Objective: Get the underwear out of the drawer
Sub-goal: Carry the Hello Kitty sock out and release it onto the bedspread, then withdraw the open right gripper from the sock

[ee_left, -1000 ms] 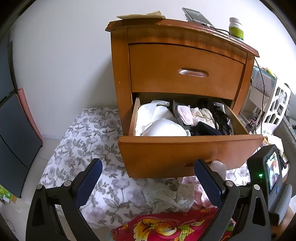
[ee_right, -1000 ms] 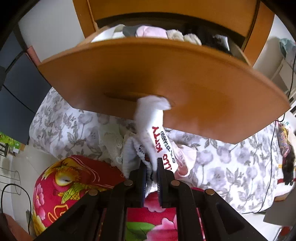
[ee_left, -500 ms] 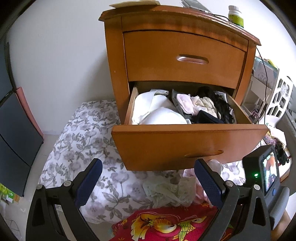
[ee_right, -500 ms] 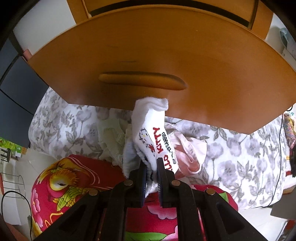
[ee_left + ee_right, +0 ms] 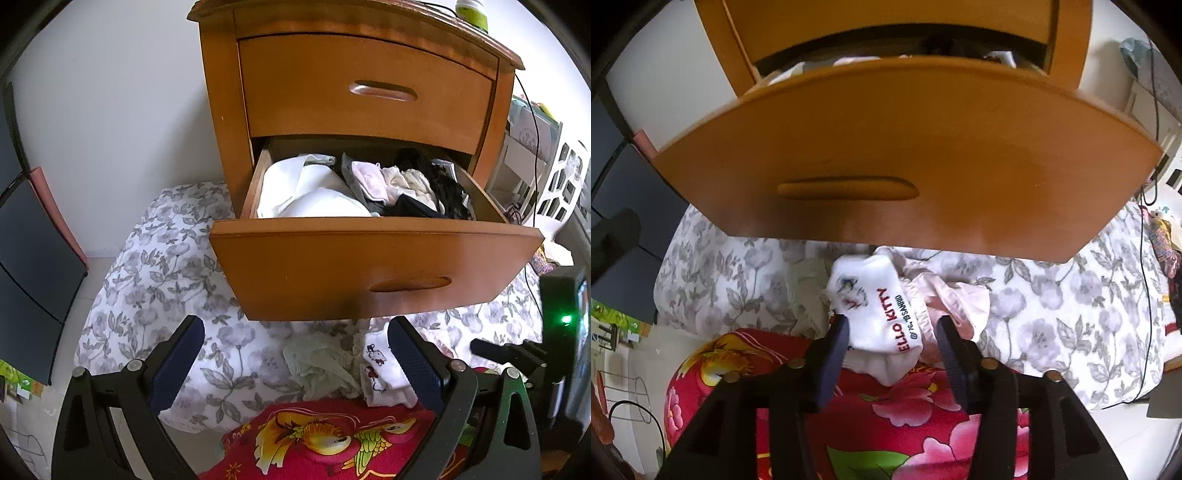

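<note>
Two grippers. Right gripper [image 5: 892, 325] jaws opening, white underwear [image 5: 877, 317] between pads, red "ELLO KITTY" print, cartoon motif, lying on red floral blanket [image 5: 886, 424]. Left gripper [image 5: 295, 345] jaws wide apart, holding nothing. Two more garments beside it: pale green [image 5: 317, 365], pink [image 5: 955, 299]. Beyond, two drawers: lower drawer [image 5: 369, 266] pulled out, heaped with white, pink, black garments.

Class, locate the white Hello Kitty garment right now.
The white Hello Kitty garment lies between the opening right gripper fingers, below the drawer front, beside pink underwear.
</note>
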Demonstrator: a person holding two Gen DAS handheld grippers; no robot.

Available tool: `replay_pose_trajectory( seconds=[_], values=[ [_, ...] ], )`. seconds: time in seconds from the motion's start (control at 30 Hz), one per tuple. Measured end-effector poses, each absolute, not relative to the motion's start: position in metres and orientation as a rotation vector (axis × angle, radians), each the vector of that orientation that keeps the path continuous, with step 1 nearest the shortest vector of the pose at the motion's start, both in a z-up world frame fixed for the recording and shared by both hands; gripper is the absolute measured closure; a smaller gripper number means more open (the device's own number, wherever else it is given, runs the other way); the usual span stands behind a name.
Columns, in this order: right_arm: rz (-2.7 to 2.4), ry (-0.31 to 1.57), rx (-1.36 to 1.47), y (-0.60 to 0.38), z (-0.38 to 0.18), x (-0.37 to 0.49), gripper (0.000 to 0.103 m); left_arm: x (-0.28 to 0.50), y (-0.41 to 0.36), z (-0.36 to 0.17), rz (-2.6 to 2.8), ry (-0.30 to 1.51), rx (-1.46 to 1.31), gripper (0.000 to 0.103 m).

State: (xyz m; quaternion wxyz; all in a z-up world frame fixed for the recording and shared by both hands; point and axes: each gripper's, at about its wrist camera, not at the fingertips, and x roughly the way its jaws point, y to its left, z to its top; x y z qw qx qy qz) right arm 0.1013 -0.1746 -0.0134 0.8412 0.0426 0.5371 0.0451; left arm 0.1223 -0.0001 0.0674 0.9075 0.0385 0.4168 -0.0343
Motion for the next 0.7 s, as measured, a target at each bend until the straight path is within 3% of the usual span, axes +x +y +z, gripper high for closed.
replay_pose_trajectory(
  seconds=[0.2, 0.27, 0.47, 0.7],
  values=[
    [0.084, 1.092, 0.099, -0.179, -0.005, 0.094, 0.031, 0.122, -0.001, 0.064, -0.067, 0.873, 0.081, 0.003],
    [0.082, 1.075, 0.099, -0.180, -0.002, 0.091, 0.020, 0.122, -0.001, 0.063, -0.065, 0.877, 0.083, 0.003],
    [0.055, 1.026, 0.119, -0.188, 0.006, 0.085, 0.002, 0.120, -0.002, 0.060, -0.059, 0.890, 0.092, 0.003],
    [0.042, 0.973, 0.140, -0.199, 0.015, 0.079, 0.000, 0.119, -0.003, 0.056, -0.055, 0.900, 0.101, 0.003]
  ],
)
